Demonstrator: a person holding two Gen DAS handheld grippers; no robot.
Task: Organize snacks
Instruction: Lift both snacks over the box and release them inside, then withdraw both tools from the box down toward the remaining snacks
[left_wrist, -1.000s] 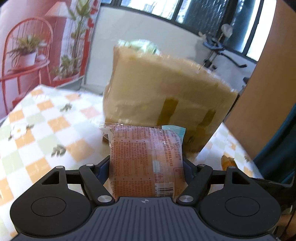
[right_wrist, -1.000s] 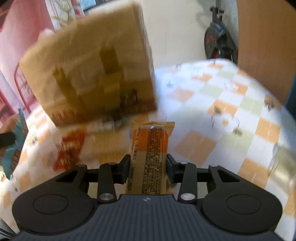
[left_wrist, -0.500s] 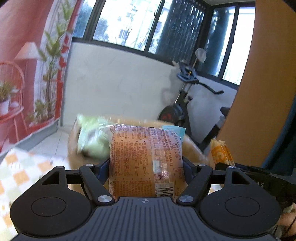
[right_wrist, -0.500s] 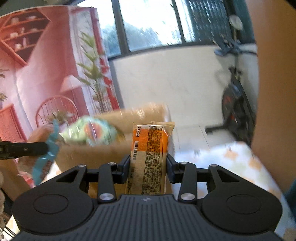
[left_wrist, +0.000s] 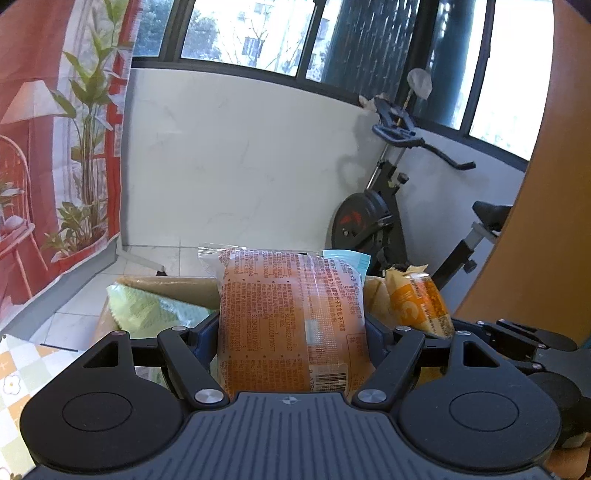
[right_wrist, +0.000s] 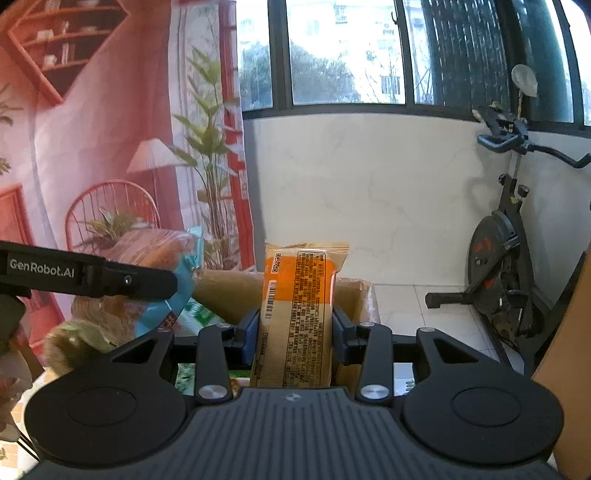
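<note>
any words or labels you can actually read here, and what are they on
"GenRobot.AI": on the side of the left gripper, seen from the right wrist.
Wide orange packet: small print and barcode digits, unreadable.
Narrow orange bar packet: QR code, barcode, small print, unreadable.
Green packet in the box: too blurred.

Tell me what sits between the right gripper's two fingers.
In the right wrist view, an orange snack bar in a printed wrapper stands upright between the right gripper's fingers, clamped on both sides above the cardboard box.
</note>
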